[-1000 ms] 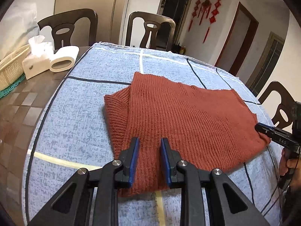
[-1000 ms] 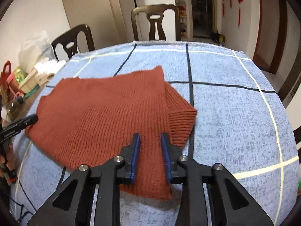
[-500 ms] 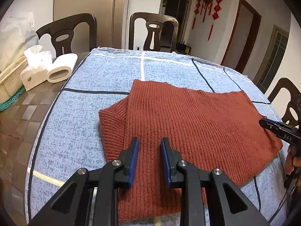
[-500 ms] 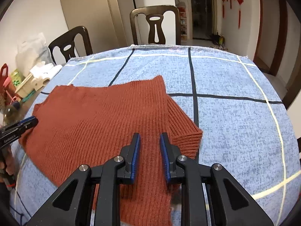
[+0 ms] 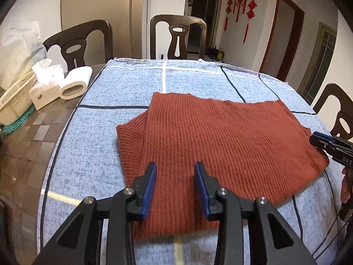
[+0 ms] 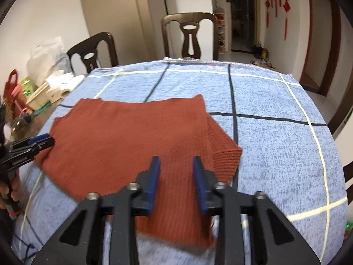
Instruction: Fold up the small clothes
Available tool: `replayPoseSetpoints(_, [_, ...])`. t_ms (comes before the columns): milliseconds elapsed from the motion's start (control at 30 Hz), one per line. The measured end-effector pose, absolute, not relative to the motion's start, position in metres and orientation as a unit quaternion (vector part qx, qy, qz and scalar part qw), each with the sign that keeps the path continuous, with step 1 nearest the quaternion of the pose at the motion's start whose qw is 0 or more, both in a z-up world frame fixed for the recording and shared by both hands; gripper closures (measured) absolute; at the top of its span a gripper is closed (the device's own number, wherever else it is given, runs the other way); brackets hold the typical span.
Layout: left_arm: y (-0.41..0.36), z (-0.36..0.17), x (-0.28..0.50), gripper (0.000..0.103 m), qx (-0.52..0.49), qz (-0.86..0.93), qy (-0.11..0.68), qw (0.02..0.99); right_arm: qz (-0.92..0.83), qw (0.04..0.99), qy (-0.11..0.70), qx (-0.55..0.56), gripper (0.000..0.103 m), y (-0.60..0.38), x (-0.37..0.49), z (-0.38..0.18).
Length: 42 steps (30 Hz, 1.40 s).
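Surface (image 5: 28, 145): dining table, dark checked top bare along its left side, the rest under a blue tablecloth (image 5: 88, 145) with a grid of black and cream lines.

Task item: rust-red ribbed knit sweater (image 5: 220, 145), folded and lying flat on the cloth, mid-surface, a sleeve cuff sticking out at each near corner.

My left tool (image 5: 175, 185): held above the sweater's near left edge, blue pads spread, nothing between them; the jaws have just been opening.

My right tool (image 6: 176, 181): above the sweater's near right part, just beside the right cuff, pads spread, nothing pinched; the jaws have just been opening. This view is blurred.

Left side of the surface: white tissue box (image 5: 44, 84) touching a roll of white paper (image 5: 76, 82), then a cream woven basket (image 5: 15, 101) on a teal mat (image 5: 18, 121).

Room: three dark wooden chairs, namely the far left chair (image 5: 77, 44), the far middle chair (image 5: 178, 37) and the right-side chair (image 5: 337, 114); pale walls; red knotted hangings (image 5: 241, 2) beside a dark doorway (image 5: 204, 19); a red-brown door frame (image 5: 282, 42) at right.
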<state>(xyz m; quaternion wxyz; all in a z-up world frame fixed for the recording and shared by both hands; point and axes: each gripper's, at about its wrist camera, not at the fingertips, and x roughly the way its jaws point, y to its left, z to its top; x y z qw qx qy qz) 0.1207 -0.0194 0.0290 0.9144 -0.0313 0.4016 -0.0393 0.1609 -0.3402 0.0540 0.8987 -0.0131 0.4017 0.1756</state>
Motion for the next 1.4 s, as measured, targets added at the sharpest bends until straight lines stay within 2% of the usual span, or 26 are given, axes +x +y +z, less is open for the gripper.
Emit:
replayPoseSetpoints(333, [-0.01,0.033,0.09,0.059,-0.036,-0.032,0.396,0.917,0.184,0.895,0.406,0.0,0.058,-0.351,0.131,0.052])
replayPoseSetpoints(633, [-0.011,0.03,0.078,0.059,-0.044,-0.025,0.398,0.916,0.201,0.889,0.412,0.006,0.058,-0.351,0.114,0.046])
replayPoseSetpoints(867, [-0.04,0.041,0.074,0.059,-0.039,-0.067,0.379,0.922,0.24,0.88,0.411,0.001,0.058,-0.32,0.11,0.048])
replayPoseSetpoints(1033, [-0.063,0.026,0.085,0.059,-0.021,-0.082,0.399,0.913,0.247,0.875,0.416,-0.026,0.058,-0.296,0.11,0.039])
replayPoseSetpoints(1133, [-0.067,0.012,0.088,0.059,-0.014,-0.077,0.417,0.905,0.24,0.87,0.428,-0.036,0.058,-0.295,0.113,0.031])
replayPoseSetpoints(1400, [-0.074,0.025,0.08,0.059,-0.011,-0.083,0.406,0.91,0.234,0.88,0.413,-0.032,0.058,-0.3,0.108,0.043])
